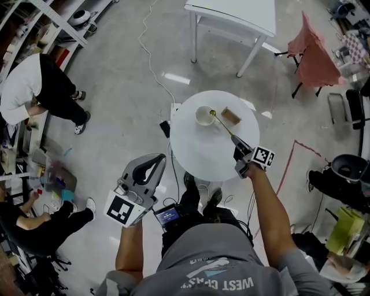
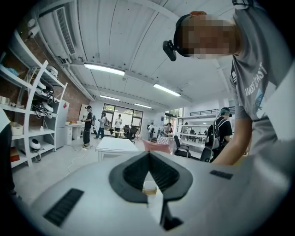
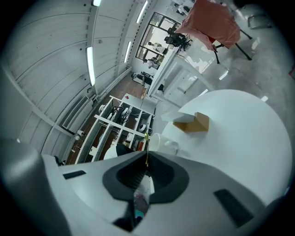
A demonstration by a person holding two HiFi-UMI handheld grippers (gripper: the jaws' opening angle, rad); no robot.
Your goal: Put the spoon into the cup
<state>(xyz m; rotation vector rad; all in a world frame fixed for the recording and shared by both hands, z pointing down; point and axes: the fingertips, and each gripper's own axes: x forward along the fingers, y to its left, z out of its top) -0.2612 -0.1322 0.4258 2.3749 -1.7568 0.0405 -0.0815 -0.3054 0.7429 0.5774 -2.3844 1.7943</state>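
Head view shows the spoon (image 1: 222,124) slanting from your right gripper (image 1: 237,143) toward the cup (image 1: 204,115). The gripper's fingers (image 3: 123,176) are closed on the spoon's handle end. The spoon's bowl end sits at the cup's right rim; whether it touches can't be told.

The cup stands near the far edge of the round table (image 1: 202,156). A brown box (image 1: 230,116) lies just beside the cup on its right, apart from it, and the spoon crosses the gap between them. The near half of the table is bare, and your right gripper reaches in over its right edge.

Your left gripper (image 1: 155,162) is off the table's near-left edge, over the floor. Its fingers (image 2: 133,173) are together with nothing between them.

Grey floor lies open to the table's left and beyond it, crossed by a white cable (image 1: 151,58). Farther off stand a second white table (image 1: 237,17) and a chair (image 1: 315,55) draped in pink cloth. A red line (image 1: 289,167) marks the floor on the right. People (image 1: 34,87) are at the left by the shelves (image 1: 55,23).
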